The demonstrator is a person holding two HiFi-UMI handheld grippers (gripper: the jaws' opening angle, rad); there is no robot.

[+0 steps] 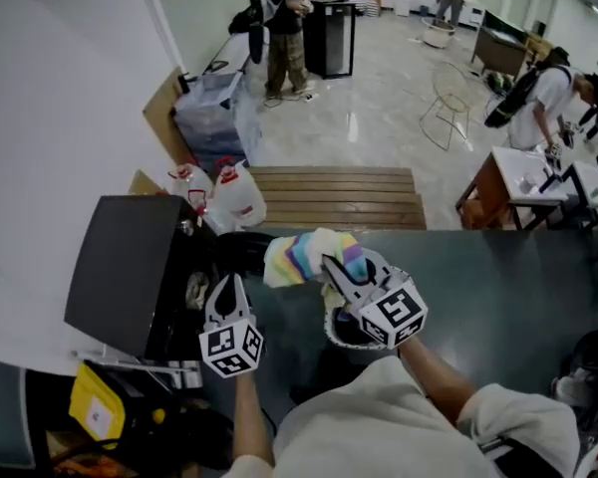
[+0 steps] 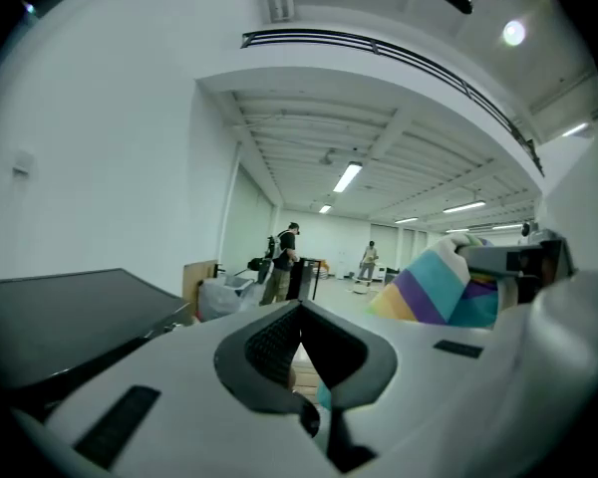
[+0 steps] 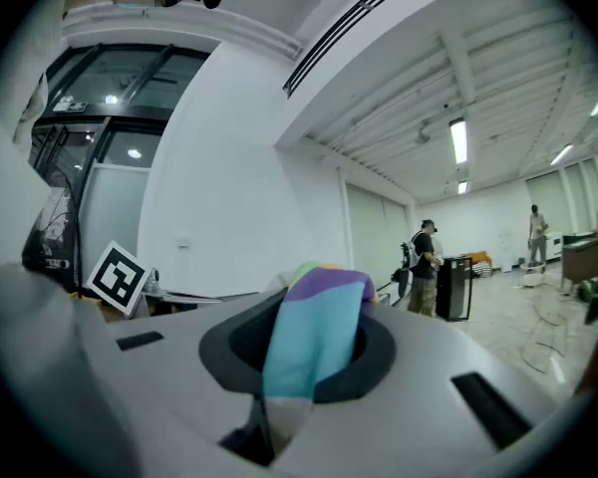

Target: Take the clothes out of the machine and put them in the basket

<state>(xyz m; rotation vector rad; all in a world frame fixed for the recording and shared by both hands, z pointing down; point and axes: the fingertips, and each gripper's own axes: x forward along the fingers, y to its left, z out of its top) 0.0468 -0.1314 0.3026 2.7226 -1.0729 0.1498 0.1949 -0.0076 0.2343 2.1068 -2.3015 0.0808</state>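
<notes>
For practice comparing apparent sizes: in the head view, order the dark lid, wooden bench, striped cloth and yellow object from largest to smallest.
1. dark lid, though nearer the camera
2. wooden bench
3. striped cloth
4. yellow object

Two plastic jugs (image 1: 236, 197) stand beside wooden slats (image 1: 339, 197).

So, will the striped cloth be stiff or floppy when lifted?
Probably floppy: the cloth hangs limp between the jaws of the right tool. Likely light, since a small pinch holds it up. Loose folds may trail.
</notes>
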